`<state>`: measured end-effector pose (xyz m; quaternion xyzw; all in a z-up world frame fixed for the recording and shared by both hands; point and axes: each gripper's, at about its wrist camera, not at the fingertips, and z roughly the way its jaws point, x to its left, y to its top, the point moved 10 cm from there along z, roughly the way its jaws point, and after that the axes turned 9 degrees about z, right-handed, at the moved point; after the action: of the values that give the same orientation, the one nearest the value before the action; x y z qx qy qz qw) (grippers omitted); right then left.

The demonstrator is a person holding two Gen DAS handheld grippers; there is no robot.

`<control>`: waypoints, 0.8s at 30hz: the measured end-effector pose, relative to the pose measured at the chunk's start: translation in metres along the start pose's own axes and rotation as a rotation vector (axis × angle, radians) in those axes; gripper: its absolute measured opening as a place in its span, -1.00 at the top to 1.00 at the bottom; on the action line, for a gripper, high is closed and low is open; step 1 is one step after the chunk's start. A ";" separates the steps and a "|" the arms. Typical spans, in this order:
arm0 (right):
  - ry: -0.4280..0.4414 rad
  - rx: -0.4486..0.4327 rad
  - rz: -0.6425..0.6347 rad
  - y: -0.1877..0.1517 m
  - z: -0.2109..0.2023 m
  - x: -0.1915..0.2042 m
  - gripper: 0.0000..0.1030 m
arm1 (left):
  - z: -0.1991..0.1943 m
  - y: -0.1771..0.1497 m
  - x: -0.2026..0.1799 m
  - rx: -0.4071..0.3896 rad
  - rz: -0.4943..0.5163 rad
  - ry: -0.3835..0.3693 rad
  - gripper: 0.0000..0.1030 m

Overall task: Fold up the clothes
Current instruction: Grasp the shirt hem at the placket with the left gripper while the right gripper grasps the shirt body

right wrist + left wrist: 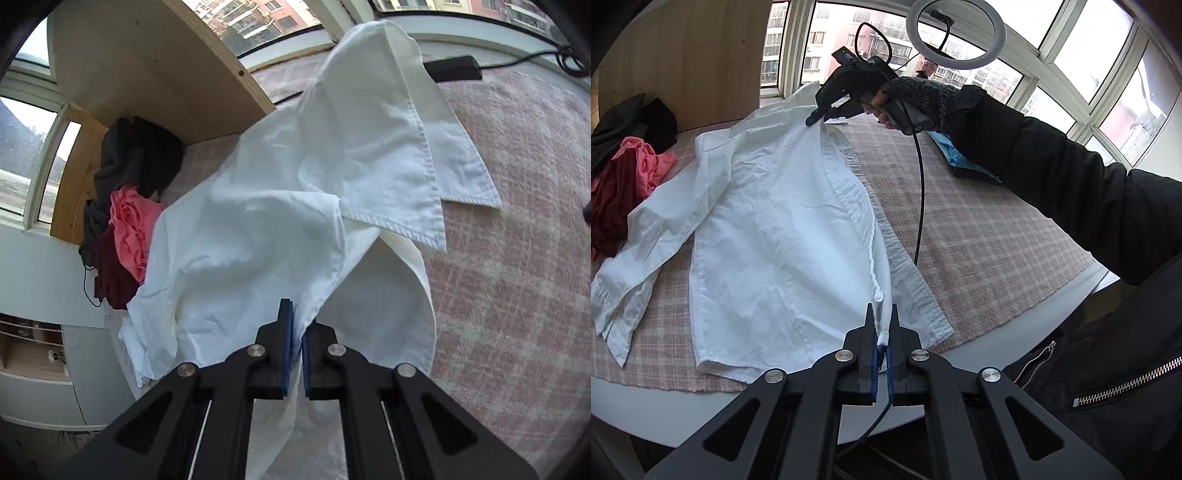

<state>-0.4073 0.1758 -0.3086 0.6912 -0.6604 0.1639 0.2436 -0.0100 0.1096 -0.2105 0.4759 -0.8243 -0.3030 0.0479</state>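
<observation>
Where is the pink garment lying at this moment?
The pink garment lies crumpled at the left edge of the checked cloth, in a pile between dark clothing and a maroon garment, just beyond the white shirt sleeve, near the wooden panel.

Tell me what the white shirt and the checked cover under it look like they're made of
White shirt: likely thin woven cotton or a cotton blend, matte; it creases sharply and shows stitched hems. Checked cover: looks like a coarser woven cloth, pink and cream plaid, matte with a slightly nubby texture; fibre unclear.
</observation>
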 end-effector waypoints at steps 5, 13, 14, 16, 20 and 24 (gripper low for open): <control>-0.132 -0.047 -0.146 0.013 -0.027 0.024 0.91 | 0.017 0.013 -0.037 0.002 0.102 -0.064 0.96; -0.342 -0.032 -0.206 0.017 -0.021 -0.026 0.91 | 0.093 -0.014 -0.079 0.168 0.262 -0.126 0.96; -0.352 -0.028 -0.205 0.015 -0.016 -0.032 0.91 | 0.100 -0.019 -0.080 0.190 0.269 -0.129 0.96; -0.371 -0.021 -0.201 0.012 -0.006 -0.045 0.91 | 0.109 -0.027 -0.082 0.230 0.269 -0.158 0.95; -0.388 -0.024 -0.217 0.010 0.007 -0.056 0.86 | 0.098 -0.032 -0.085 0.228 0.249 -0.191 0.75; -0.415 -0.022 -0.258 0.009 0.000 -0.054 0.53 | 0.062 -0.042 -0.060 0.198 0.205 -0.141 0.35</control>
<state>-0.4202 0.2208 -0.3374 0.7860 -0.6042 -0.0212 0.1294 0.0315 0.1711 -0.2711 0.3691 -0.8957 -0.2465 -0.0264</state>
